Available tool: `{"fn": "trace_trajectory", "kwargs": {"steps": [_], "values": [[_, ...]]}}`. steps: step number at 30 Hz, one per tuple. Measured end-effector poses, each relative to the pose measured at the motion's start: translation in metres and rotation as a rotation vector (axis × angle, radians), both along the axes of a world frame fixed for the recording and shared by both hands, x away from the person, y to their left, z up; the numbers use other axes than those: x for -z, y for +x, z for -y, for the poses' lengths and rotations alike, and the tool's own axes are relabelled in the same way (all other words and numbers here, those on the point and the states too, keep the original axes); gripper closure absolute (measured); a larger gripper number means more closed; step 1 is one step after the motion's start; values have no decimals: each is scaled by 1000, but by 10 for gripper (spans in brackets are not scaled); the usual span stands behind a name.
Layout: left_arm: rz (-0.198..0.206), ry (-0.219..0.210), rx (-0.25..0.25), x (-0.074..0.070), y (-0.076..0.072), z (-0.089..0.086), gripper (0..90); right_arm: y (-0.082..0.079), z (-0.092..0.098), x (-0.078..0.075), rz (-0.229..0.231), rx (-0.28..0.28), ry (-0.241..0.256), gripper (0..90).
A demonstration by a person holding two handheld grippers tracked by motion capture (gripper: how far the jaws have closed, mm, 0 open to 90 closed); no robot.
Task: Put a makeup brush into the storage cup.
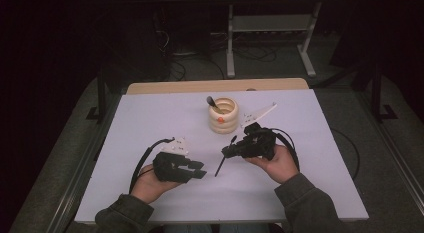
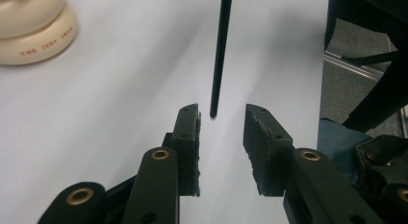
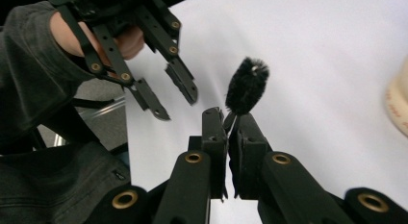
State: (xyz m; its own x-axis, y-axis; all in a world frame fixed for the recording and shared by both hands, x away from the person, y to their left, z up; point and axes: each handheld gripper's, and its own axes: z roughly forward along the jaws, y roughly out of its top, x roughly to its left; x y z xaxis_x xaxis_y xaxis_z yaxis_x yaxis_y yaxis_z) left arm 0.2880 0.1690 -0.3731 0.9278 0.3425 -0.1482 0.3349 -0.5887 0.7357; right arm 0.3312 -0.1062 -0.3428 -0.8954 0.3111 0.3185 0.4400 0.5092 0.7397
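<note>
My right gripper (image 1: pixel 231 151) is clamped on a thin black brush (image 1: pixel 223 158), its jaws pressed nearly together around the shaft. In the right gripper view the bristled head (image 3: pixel 247 87) sticks out just past my jaw tips, fluffy and dark, while the grip (image 3: pixel 230 125) sits right below that head. From above, the long handle runs down and away from the right gripper toward my side of the table (image 1: pixel 310 158), slanting a little to the left, with its lower end close to the table surface.

My left gripper (image 1: pixel 201 169) is parted to a middling width and holds nothing. In the left gripper view the tip of the brush handle (image 2: pixel 220 56) hangs just ahead of my jaws, lined up with the gap (image 2: pixel 221 137) between them and slightly nearer the left jaw, not touching either. The handle rises straight away from me there, up to the top of that view. In the right gripper view my left gripper (image 3: pixel 166 101) shows up and to the left of the brush head, apart from it.

Beyond both grippers stands a cream ringed holder (image 1: pixel 223 115), with another dark stick (image 1: pixel 213 103) leaning inside it. It lies ahead and left of my left gripper, well apart, and just beyond my right one.
</note>
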Motion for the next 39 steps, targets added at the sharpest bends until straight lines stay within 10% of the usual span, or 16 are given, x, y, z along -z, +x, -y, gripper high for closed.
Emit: {"fn": "trace_trajectory", "kwargs": {"steps": [39], "values": [[36,-12,-138,15,-9,-45,582,46,20,-47,34,81,-108,847]]}}
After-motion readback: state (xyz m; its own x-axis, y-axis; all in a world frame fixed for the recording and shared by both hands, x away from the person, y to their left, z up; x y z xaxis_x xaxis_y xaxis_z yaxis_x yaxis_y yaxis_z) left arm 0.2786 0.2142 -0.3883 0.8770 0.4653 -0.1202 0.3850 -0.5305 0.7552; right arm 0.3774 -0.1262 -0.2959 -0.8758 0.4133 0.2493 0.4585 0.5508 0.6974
